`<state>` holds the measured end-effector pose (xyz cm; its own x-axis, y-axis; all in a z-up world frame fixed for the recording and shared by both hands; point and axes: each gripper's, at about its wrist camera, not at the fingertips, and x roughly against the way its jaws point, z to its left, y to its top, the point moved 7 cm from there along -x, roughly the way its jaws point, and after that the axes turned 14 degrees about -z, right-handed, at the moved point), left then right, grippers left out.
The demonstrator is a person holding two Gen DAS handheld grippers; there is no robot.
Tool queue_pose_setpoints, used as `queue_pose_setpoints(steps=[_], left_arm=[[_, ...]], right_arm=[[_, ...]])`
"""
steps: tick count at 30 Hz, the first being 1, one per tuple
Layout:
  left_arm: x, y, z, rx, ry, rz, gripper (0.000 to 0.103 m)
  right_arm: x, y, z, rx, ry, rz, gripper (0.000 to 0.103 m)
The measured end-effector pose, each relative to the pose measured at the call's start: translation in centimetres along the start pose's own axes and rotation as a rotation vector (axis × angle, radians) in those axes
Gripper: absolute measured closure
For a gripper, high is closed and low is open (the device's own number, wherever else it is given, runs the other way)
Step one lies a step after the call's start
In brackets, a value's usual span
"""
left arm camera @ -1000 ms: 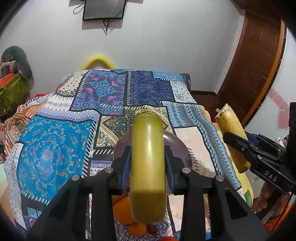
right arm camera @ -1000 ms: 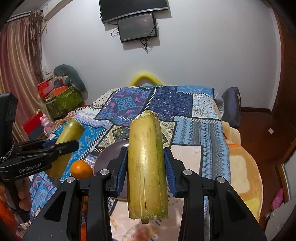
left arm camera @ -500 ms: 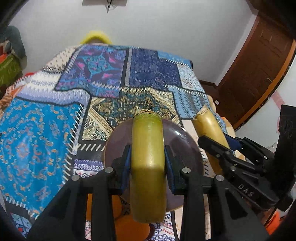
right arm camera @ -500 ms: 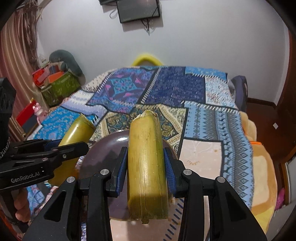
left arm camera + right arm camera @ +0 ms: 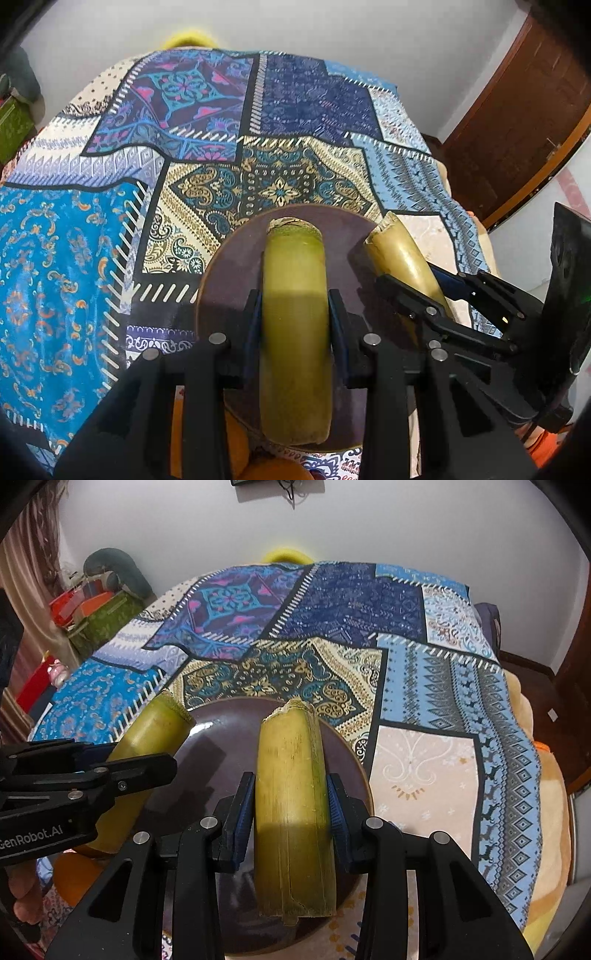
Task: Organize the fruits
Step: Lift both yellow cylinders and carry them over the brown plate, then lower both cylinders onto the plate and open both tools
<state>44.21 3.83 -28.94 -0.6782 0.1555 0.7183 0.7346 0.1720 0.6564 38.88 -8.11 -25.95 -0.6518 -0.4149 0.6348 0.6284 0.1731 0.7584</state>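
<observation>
Two hand-held grippers, left (image 5: 295,321) clamping smooth cane piece (image 5: 295,332), right (image 5: 290,805) clamping split piece (image 5: 291,812); both over plate (image 5: 221,746)

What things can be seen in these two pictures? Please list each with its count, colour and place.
cane pieces: 2, yellow-green, one in each gripper above the plate
plate: 1, dark brown, on the bedcover below the grippers
oranges: at least 2, orange, near edge beside the plate
bedcover: 1, blue patchwork, over the bed
door: 1, brown, right
boxes: several, green, red, orange, left of the bed
left gripper: black, blue fingers, shut on cane
right gripper: black, blue fingers, shut on cane
</observation>
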Motion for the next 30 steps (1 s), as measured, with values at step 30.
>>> queue_pose_setpoints(steps=[30], left_arm=[[8.7,-0.4,0.0,-0.044,0.018,-0.095,0.069]], right_arm=[[6.6,0.9,1.0,0.04,-0.057,-0.073,0.05]])
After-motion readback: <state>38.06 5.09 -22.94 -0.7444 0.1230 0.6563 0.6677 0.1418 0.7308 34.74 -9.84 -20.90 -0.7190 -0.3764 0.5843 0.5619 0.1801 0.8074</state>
